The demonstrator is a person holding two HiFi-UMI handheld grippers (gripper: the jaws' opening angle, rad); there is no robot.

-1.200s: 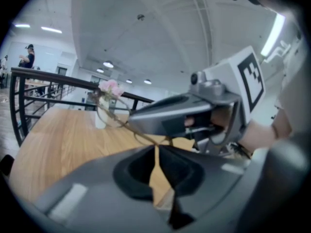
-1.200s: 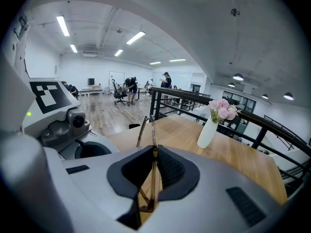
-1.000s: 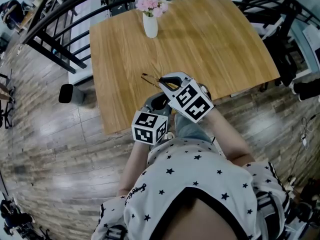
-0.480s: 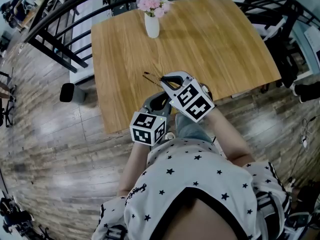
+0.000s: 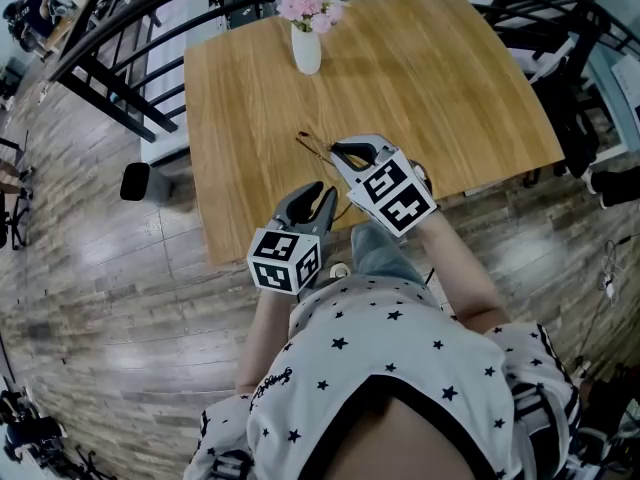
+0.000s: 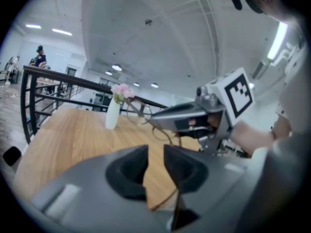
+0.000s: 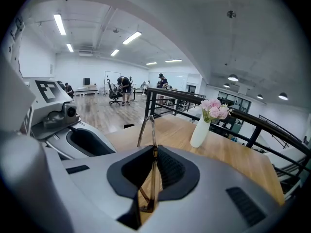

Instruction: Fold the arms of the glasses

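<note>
The right gripper [image 7: 153,152] is shut tight on the thin glasses [image 7: 154,130], holding them over the near edge of the tabletop [image 5: 420,68]. The left gripper [image 6: 155,157] has just been opening: its jaws stand apart, with one arm of the glasses lying loose low in the gap.

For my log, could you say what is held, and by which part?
Right gripper: the glasses, by the front frame. Left gripper: jaws have just been opening, an arm loose between them.
</note>
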